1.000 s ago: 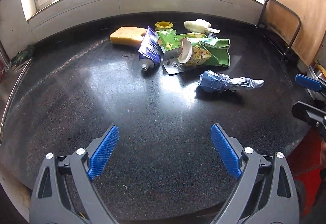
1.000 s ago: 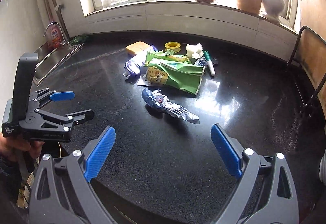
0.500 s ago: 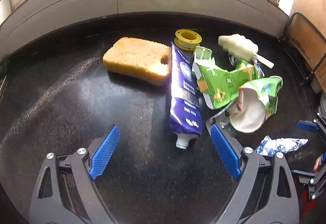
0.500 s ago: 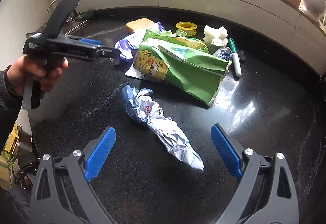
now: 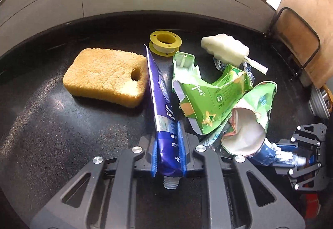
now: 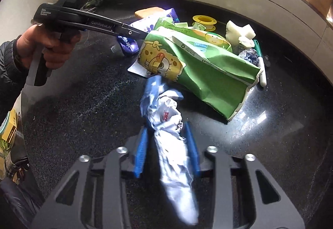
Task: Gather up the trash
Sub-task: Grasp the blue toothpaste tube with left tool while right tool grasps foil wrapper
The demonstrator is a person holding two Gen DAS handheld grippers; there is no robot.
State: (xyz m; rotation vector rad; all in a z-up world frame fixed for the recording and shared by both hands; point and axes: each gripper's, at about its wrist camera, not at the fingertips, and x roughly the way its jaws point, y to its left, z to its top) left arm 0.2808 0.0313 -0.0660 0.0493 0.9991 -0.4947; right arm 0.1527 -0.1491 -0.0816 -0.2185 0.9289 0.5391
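Left gripper point(image 5: 168, 153) closing on the purple toothpaste tube point(image 5: 164, 108) beside the sponge point(image 5: 106, 76); right gripper point(image 6: 166, 148) closing around the crumpled blue wrapper point(image 6: 166, 116), green bag point(image 6: 199, 66) just beyond; the marker point(image 6: 260, 58) shows only there

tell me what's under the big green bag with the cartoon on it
A flat white card sticks out from beneath the green cartoon bag, on its left corner. How far the card extends, and anything else beneath, is covered by the bag.

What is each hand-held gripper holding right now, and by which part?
Left hand-held gripper is closing on the toothpaste tube near its nozzle end; right hand-held gripper is closing around the crumpled wrapper mid-length.
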